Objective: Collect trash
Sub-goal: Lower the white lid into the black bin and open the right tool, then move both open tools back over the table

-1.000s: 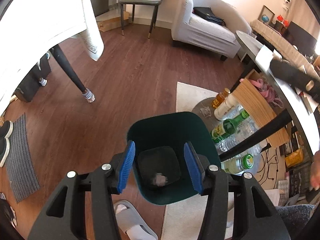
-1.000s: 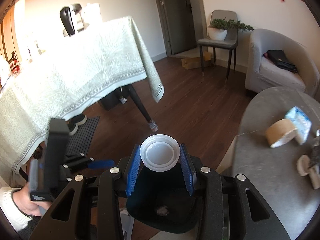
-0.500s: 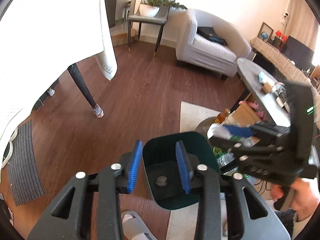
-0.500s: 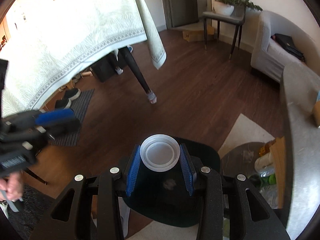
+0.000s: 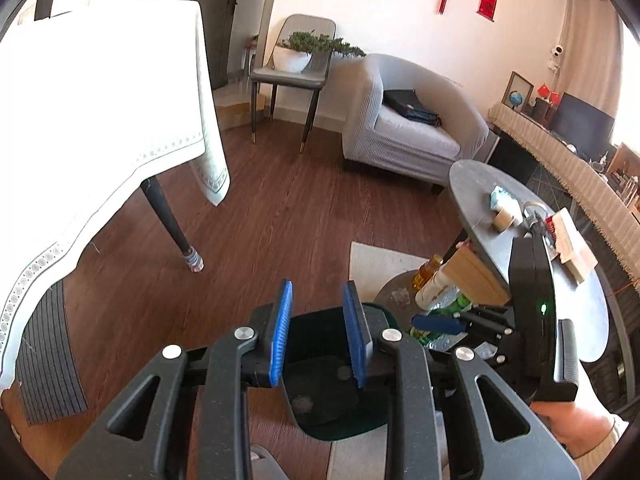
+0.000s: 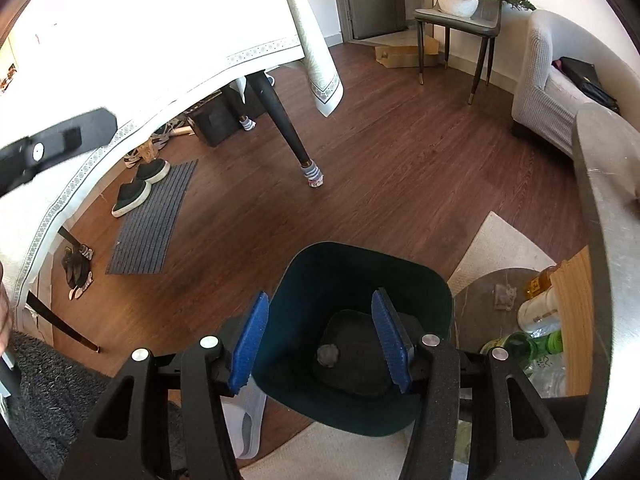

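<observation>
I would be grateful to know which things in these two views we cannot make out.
- Right wrist view: the grey lump on the bin floor is too small and dark to identify.
- Left wrist view: the left gripper covers part of that floor.
- Right wrist view: the bottles are half hidden by the wooden board.
- Left wrist view: the items on the round table are too small to name.

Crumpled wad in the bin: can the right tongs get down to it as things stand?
Probably yes. The right tongs hang directly over the open bin, jaws opening with nothing between them, and the wad lies uncovered on the bin floor. Only the bin walls could crowd the fingers on the way down.
</observation>
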